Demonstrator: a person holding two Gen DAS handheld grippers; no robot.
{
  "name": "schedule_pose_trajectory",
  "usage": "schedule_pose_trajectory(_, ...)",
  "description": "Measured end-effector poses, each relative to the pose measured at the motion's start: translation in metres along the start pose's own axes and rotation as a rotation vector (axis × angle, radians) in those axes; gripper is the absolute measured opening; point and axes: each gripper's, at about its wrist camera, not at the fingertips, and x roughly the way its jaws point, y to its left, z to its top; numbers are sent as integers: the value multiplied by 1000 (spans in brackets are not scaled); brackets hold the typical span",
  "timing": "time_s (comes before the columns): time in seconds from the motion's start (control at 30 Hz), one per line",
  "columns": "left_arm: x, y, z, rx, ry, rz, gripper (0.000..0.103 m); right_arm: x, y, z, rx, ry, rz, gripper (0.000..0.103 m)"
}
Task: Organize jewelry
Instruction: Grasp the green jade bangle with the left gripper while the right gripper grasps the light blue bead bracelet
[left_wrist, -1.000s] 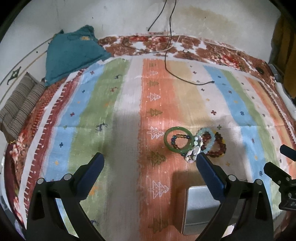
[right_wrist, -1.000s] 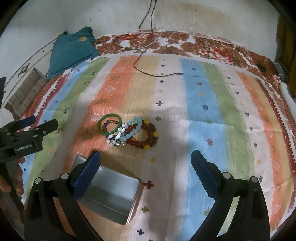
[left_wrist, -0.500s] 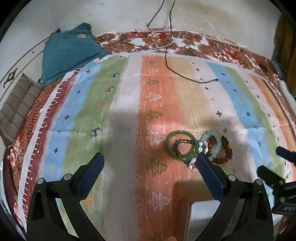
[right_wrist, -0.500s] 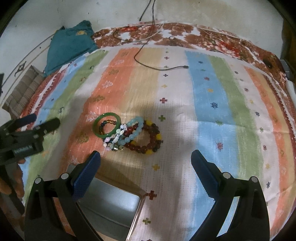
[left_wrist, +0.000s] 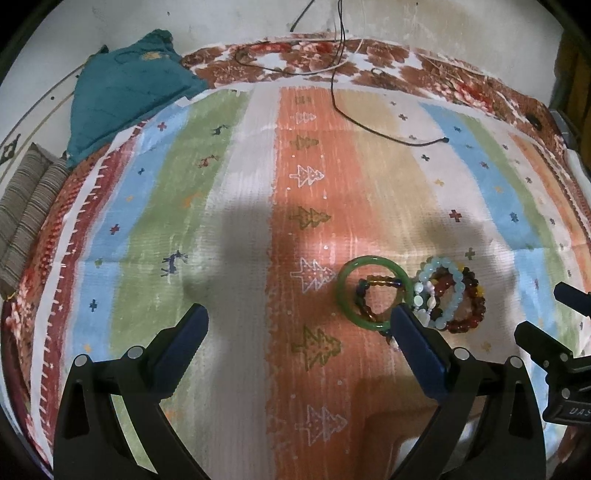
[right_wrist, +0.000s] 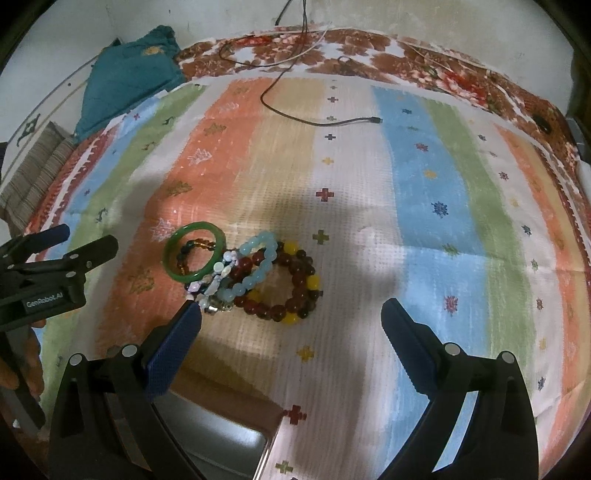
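A pile of bracelets lies on the striped cloth: a green bangle (left_wrist: 375, 291) (right_wrist: 194, 256) with a dark bead bracelet inside it, a pale blue bead bracelet (left_wrist: 448, 291) (right_wrist: 256, 267), a mixed white bead bracelet (right_wrist: 218, 278), and a dark red and yellow bead bracelet (left_wrist: 471, 308) (right_wrist: 295, 291). My left gripper (left_wrist: 297, 325) is open and empty, its right finger just in front of the green bangle. My right gripper (right_wrist: 291, 317) is open and empty, just short of the pile. A metal tin (right_wrist: 218, 439) lies open below it.
A black cable (left_wrist: 388, 127) (right_wrist: 317, 120) lies across the far part of the cloth. A teal cloth (left_wrist: 125, 88) and a striped cushion (left_wrist: 26, 210) sit at the far left. The right gripper's body shows in the left wrist view (left_wrist: 561, 354); the left gripper's body shows in the right wrist view (right_wrist: 48, 277).
Both grippers have moved forward and lower toward the bracelets. The pile looks larger and nearer in both views. The tin has slid to the bottom edge of the views. Both stay open.
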Motion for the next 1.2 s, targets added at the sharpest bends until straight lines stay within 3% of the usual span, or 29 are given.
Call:
schedule_pose_trajectory(0.27,25,-7,6,28,37,-5,89,20,-1,9,2,23,0,99)
schedule_pose_trajectory(0.4,37,-4,9,0,75,-57,83,31,-2,12,4,36,-14,99)
schedule_pose_trajectory(0.7,55,-10,10,22,101,-41,75,47,1,22,9,49,-12,97)
schedule_pose_trajectory(0.77,57,-12,11,35,105,-41,73,51,1,24,12,62,-6,88)
schedule_pose_trajectory(0.9,63,-15,12,51,113,-38,72,58,2,28,9,73,-11,88)
schedule_pose_trajectory(0.97,66,-18,12,69,116,-25,70,63,2,28,7,82,-12,83)
schedule_pose_trajectory(1.07,70,-17,14,84,103,16,62,70,2,29,4,104,-5,76)
schedule_pose_trajectory(1.2,80,-15,16,78,132,-14,53,77,5,30,-16,116,8,61)
